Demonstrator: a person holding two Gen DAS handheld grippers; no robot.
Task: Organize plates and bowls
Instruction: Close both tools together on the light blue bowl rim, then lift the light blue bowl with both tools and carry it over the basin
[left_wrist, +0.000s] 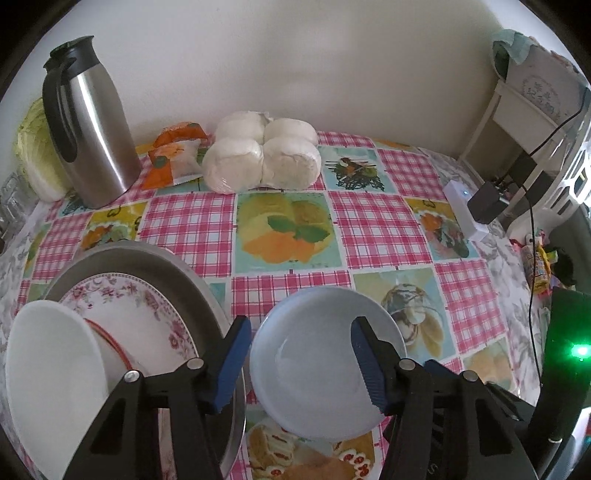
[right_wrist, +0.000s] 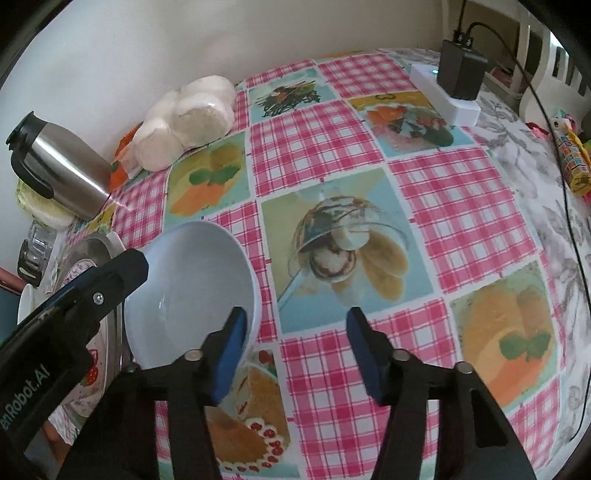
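**Ana:** Pale blue bowl (left_wrist: 325, 363) is on the table (left_wrist: 373, 225), just right of the metal tray (left_wrist: 155, 258) that holds the flowered plate (left_wrist: 147, 317) and a white bowl (left_wrist: 51, 373) lying on its side.

**Ben:** Is the left tool (left_wrist: 301, 360) holding it?

**Ana:** No, its jaws are spread wide. One finger is over the inside of the blue bowl, the other beside its left rim, but whether either touches I can't tell from this angle. The right tool (right_wrist: 293, 354) is also open and empty, hovering over bare cloth with its left finger near the bowl's right rim.

**Ben:** So which step?

**Ana:** I'd judge the blue bowl is being taken or let go. Next, close on one rim and lift straight up.

**Ben:** Room?

**Ana:** Tight on the tray side; plenty of free tablecloth to the right, before the power strip (right_wrist: 447, 92).
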